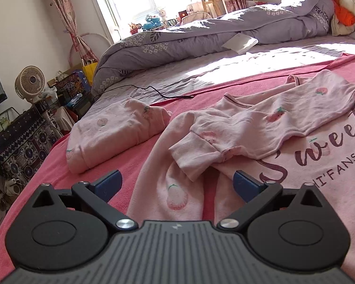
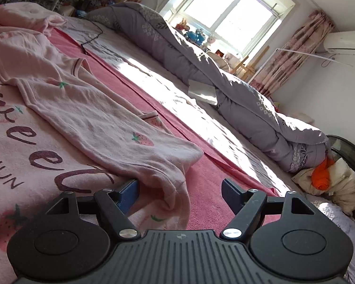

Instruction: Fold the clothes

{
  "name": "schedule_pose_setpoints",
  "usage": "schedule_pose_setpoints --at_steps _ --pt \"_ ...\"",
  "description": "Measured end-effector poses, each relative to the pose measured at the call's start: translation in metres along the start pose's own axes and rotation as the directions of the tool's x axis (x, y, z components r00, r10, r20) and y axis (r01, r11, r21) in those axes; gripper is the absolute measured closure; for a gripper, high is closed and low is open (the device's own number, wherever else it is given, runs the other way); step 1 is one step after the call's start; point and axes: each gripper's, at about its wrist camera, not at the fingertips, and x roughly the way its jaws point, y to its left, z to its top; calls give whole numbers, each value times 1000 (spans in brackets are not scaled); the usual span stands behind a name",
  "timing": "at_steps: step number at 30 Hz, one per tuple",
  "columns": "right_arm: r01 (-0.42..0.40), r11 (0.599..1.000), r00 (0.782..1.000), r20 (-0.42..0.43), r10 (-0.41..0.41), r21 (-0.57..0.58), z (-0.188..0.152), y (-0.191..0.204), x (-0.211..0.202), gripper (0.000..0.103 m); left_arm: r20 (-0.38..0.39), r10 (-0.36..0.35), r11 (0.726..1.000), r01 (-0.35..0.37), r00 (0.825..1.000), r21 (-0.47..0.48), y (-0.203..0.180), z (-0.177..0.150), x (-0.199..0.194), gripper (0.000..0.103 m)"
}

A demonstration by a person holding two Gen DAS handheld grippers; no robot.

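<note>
Jaws of the left gripper stand wide apart and released above a pink strawberry-print garment, whose cuffed sleeve lies just ahead of the blue pads, untouched. The right gripper is likewise spread; the garment's hem droops between its fingers, beside the left pad, with no pinch on it. The garment sprawls crumpled across a pink lettered blanket on the bed. Left of it sits a folded pink piece. Beyond run a black cable, a grey floral duvet and a sunlit window.
</note>
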Motion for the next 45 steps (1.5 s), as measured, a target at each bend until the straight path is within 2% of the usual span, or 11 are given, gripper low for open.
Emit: schedule_pose_setpoints --at_steps 4,8,15,21,23,25,30,32,35,41,45 --pt "170 976 985 -7 -170 135 -13 -29 7 27 -38 32 999 -30 999 42 -4 -10 15 1" --pt "119 936 987 -146 -74 330 -37 -71 23 21 -27 19 1000 -18 999 17 1 -11 14 1" --pt "184 974 976 -143 -165 134 -29 -36 22 21 77 32 991 -41 997 129 -8 3 -3 1" --pt "138 961 981 -169 -99 240 -34 -57 27 18 130 -8 949 -34 991 315 -46 4 -3 1" --pt "138 953 981 -171 -93 271 -35 -62 26 16 144 73 928 -120 987 352 -56 6 9 0" --pt "161 939 980 -165 -115 303 -37 -67 22 13 137 175 919 -212 975 332 -53 10 26 0" --pt "204 909 972 -189 -142 363 -42 -79 21 5 -16 176 979 -173 984 106 -10 16 48 0" --pt "177 908 972 -213 -101 378 -44 -83 27 4 -33 256 962 -251 966 112 0 8 47 0" --pt "66 906 981 -192 17 418 -45 -91 25 13 -38 252 965 -248 967 91 20 -8 28 0" --pt "-139 900 989 14 146 414 -56 -94 -67 12 19 150 988 -150 988 20 46 -48 -67 0" --pt "-211 910 975 142 171 356 -78 -83 -142 8 54 50 996 -53 997 66 34 -85 -131 0"
